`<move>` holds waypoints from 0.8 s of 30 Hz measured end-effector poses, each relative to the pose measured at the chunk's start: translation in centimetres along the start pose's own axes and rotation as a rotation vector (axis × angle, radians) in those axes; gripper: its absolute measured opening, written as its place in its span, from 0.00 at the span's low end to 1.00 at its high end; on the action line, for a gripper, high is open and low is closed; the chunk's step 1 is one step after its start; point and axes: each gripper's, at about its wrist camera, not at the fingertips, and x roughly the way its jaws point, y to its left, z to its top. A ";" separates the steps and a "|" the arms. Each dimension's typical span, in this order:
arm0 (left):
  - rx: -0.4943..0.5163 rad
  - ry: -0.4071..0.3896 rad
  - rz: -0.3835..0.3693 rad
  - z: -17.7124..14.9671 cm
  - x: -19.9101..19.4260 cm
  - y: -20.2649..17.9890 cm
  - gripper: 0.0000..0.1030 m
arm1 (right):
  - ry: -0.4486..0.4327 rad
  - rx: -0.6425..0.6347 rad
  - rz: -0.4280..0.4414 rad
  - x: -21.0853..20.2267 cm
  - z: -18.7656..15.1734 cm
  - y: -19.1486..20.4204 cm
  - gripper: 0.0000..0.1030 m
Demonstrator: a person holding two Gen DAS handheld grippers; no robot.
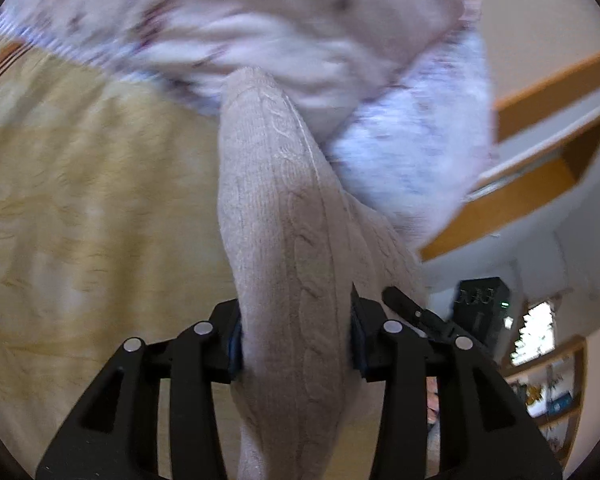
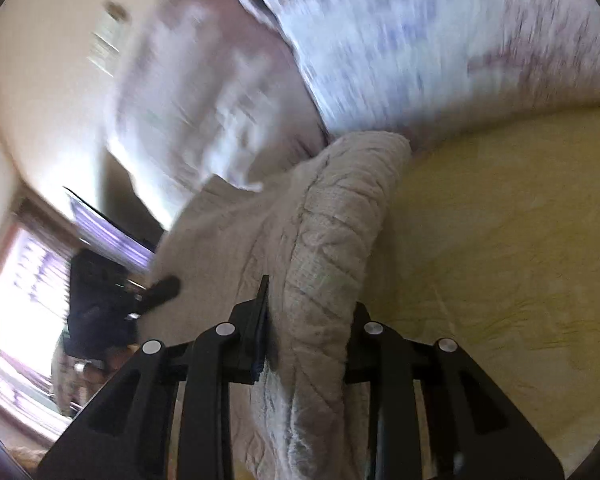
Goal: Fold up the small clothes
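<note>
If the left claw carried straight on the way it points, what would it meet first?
Beyond the beige knit garment that the left claw already grips, probably the blurred floral bedding straight ahead; depth is unclear.

The knitted garment [image 1: 284, 216] is beige with a twisty rope pattern. The bed cover [image 1: 80, 184] under it is soft yellow. The pillows [image 1: 420, 148] are white with little purple marks. Both grippers are black.
</note>
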 end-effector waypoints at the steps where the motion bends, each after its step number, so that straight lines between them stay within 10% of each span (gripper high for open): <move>1: -0.037 0.012 -0.004 0.0 0.4 1.2 0.44 | -0.006 0.013 0.008 0.1 -0.1 -0.3 0.27; 10: -0.023 -0.021 0.002 -0.1 -0.1 1.5 0.53 | -0.013 0.097 0.027 -1.1 0.2 -1.5 0.36; 17: 0.346 -0.265 0.312 -2.0 -3.4 -4.8 0.71 | -0.120 0.131 -0.006 -2.1 1.0 -2.8 0.36; 20: 0.448 -0.260 0.350 -2.7 -2.9 -7.1 0.76 | -0.143 0.056 -0.032 -1.4 1.1 -1.8 0.12; 24: 0.479 -0.230 0.399 -2.8 -1.4 -7.8 0.76 | -0.232 -0.030 -0.127 -2.2 1.1 -0.5 0.09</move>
